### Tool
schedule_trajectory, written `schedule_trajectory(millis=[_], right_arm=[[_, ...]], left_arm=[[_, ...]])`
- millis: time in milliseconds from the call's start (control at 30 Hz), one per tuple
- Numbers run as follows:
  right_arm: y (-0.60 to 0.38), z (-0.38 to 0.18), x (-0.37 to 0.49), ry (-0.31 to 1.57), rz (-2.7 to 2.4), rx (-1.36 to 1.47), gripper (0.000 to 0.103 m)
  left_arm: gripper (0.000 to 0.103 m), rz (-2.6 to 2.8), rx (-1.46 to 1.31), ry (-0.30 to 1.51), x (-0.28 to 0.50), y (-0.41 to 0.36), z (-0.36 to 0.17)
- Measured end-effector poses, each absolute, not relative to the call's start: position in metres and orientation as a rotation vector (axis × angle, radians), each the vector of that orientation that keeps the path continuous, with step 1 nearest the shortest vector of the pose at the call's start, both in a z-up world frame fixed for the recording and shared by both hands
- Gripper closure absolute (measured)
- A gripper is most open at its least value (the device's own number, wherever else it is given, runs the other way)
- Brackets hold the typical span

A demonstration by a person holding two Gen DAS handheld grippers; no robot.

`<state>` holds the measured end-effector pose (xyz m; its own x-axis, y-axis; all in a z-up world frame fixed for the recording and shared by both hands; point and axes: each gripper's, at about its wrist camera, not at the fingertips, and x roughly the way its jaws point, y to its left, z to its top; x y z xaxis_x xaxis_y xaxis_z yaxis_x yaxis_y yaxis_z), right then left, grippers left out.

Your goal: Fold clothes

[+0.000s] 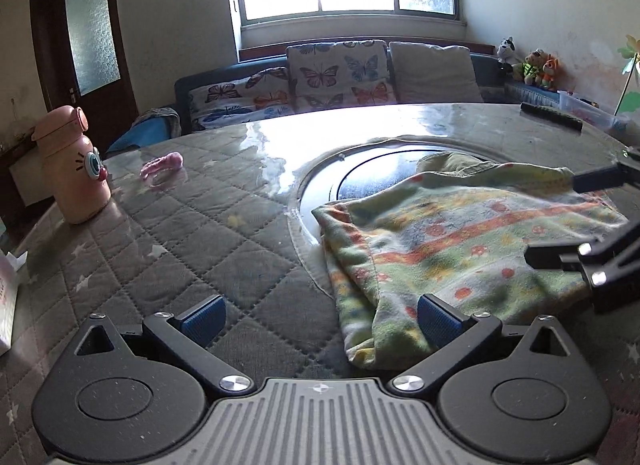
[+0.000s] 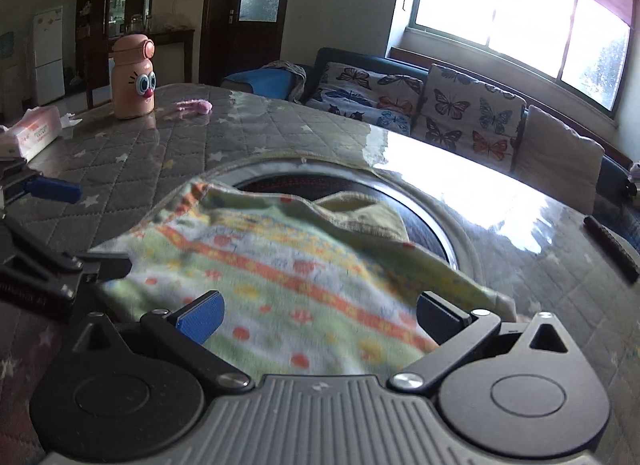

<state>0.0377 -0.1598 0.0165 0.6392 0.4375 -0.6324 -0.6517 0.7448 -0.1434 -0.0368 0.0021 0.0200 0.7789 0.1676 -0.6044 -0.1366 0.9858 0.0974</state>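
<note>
Garment [image 1: 460,241] lies flat on table [image 1: 192,233], partly over the round glass inset. L gripper [image 1: 320,319] & R gripper [image 2: 320,319] both spread wide at its near edge, gripping nothing.

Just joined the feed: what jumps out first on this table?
The striped, flower-print garment lies crumpled over the round glass inset at the table's centre, both open tools at its near edge. A pink cartoon-eyed bottle stands upright at the far left, beside a small pink item.

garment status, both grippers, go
Left gripper open, at the garment's near edge. Right gripper open over it. Garment partly folded on the table. Nothing in the way.
</note>
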Motion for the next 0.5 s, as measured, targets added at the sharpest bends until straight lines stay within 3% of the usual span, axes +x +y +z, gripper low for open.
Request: schedule_trajectory(millis=[500], right_arm=[[-0.198,0.008,0.018,0.619,0.560,-0.276,0.000]], left_arm=[[0.000,0.184,0.047,0.661,-0.037,0.009,0.020]])
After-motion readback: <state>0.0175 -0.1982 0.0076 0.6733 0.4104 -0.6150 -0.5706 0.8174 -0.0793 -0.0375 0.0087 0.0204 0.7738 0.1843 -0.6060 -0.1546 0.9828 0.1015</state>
